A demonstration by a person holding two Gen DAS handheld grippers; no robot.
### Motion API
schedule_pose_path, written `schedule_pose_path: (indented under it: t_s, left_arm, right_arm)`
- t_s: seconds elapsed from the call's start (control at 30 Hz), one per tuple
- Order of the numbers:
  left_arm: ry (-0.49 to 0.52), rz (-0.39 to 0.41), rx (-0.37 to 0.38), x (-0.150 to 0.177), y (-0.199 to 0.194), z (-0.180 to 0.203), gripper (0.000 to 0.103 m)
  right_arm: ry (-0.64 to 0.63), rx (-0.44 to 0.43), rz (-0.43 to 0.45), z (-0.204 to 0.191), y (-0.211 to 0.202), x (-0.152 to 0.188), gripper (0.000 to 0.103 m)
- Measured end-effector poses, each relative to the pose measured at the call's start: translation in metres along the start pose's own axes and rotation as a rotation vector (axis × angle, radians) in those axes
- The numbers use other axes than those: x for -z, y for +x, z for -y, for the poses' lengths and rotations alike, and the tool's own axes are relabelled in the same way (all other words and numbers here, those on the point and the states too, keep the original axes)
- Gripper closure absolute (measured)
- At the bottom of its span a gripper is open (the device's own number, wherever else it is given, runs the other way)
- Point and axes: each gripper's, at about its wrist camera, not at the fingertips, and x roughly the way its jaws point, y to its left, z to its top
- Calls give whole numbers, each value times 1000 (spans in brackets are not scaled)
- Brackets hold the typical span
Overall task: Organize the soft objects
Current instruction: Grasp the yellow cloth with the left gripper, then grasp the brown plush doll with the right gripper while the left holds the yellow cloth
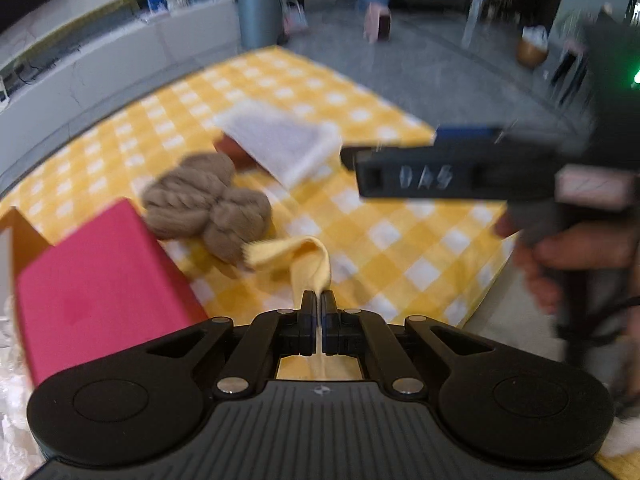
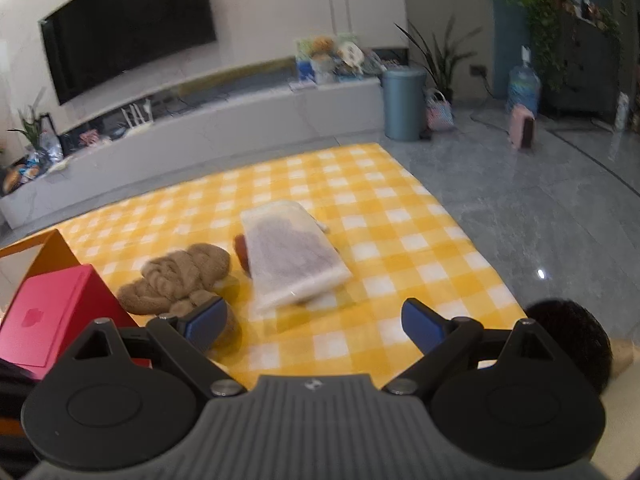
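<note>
The left gripper (image 1: 319, 300) is pressed together, pinching a yellow cloth (image 1: 296, 254) that drapes from the fingertips toward 11 o'clock. A brown yarn bundle (image 1: 204, 204) lies on the yellow checked mat (image 1: 380, 240) just beyond the cloth. A white mesh pouch (image 1: 280, 142) lies at 1 o'clock from the yarn. A red box (image 1: 100, 292) stands at 8 o'clock. The right gripper (image 2: 316, 320) is spread wide and holds nothing.

On the checked cloth (image 2: 400, 216): 1 brown knot cushion (image 2: 180, 276), 1 white pouch (image 2: 292, 256), 1 yellow cloth (image 1: 296, 256), 1 red box (image 2: 56, 316).
</note>
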Motion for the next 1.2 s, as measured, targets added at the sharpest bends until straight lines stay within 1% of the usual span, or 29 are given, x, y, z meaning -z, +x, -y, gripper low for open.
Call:
schedule_pose_path:
  t_s: [0.07, 0.17, 0.3, 0.43, 0.5, 0.6, 0.73, 0.8, 0.83, 0.9, 0.93, 0.97, 1.0, 1.03, 1.1, 1.17, 1.2]
  left_arm:
    - [-28, 34, 5, 1, -14, -8, 101]
    - [-67, 67, 7, 5, -29, -21, 101]
    - [-124, 97, 24, 12, -39, -42, 101]
    - [-189, 116, 47, 17, -44, -63, 101]
    - [-214, 120, 65, 19, -46, -70, 101]
    - [-227, 132, 76, 22, -48, -76, 101]
    - [-239, 141, 98, 25, -50, -83, 101]
    - [-240, 144, 101, 27, -49, -84, 101]
    - [-241, 145, 103, 28, -50, -85, 101]
    - [-254, 153, 113, 32, -52, -87, 101]
    - [-257, 154, 128, 34, -53, -88, 101]
    - [-263, 154, 138, 35, -52, -89, 101]
    - [-269, 152, 143, 36, -50, -90, 101]
    - [-268, 149, 143, 37, -50, -89, 101]
    - [-272, 146, 144, 39, -49, -88, 101]
    - [-276, 142, 153, 41, -48, -87, 101]
    - [-278, 142, 155, 42, -48, -87, 101]
  right_arm:
    - [-4, -20, 26, -5, 3, 2, 9]
    - [-17, -44, 41, -16, 13, 5, 7]
    - [-108, -77, 72, -38, 31, 16, 7]
    - [-166, -116, 73, -54, 49, 24, 7]
    - [-190, -113, 55, -62, 55, 26, 8]
    - [-250, -129, 54, -71, 58, 33, 8]
    - [-337, -71, 63, -84, 72, 40, 8]
    - [-388, -77, 79, -92, 80, 48, 8]
    - [-401, -75, 83, -95, 85, 52, 11]
    - [-399, -49, 85, -97, 94, 57, 13]
    - [-376, -56, 87, -95, 97, 58, 17]
    - [-350, -79, 82, -93, 99, 58, 24]
    - [-330, -107, 69, -92, 102, 58, 28]
    - [-325, -123, 52, -92, 104, 59, 37]
    - [-351, -113, 36, -94, 108, 62, 41]
    - [-365, -121, 14, -95, 108, 61, 49]
    - [-360, -125, -1, -95, 107, 58, 51]
